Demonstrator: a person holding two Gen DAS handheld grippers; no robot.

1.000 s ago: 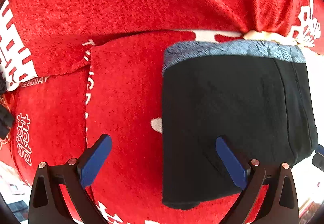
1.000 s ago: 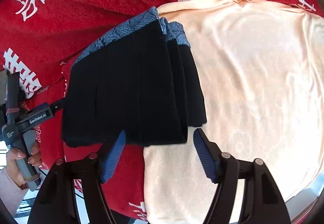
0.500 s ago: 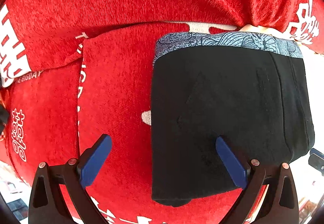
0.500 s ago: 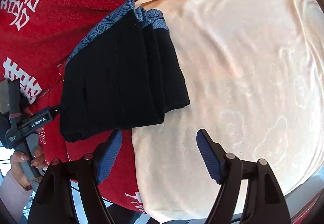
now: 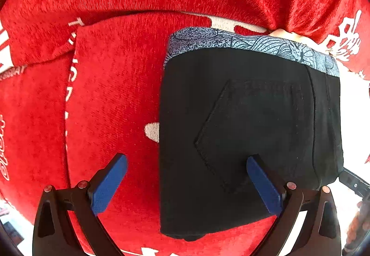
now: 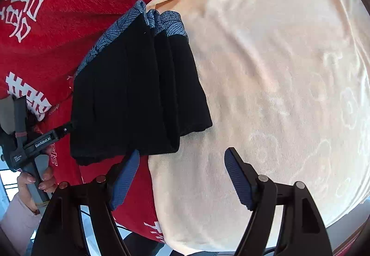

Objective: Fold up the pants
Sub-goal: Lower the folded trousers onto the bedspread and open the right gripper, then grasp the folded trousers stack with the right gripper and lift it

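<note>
The pants are seen as a compact folded bundle of black fabric with a blue-grey patterned waistband along the far edge, lying across the seam where a red cloth printed with white characters meets a pale peach towel. What carries these cloths is hidden beneath them.

In the left wrist view the bundle is found ahead and to the right of centre: the left gripper hangs over its left edge, one blue pad above the red cloth, the other above the black fabric near a stitched back pocket. Its jaws are spread wide and nothing is held.

In the right wrist view the bundle lies ahead and to the left of the right gripper, whose jaws are likewise wide apart and empty (its left pad just at the near edge). The stack's long axis runs away from both cameras. Several soft, matte layers are stepped along the towel side; the folding is judged essentially done.
</note>
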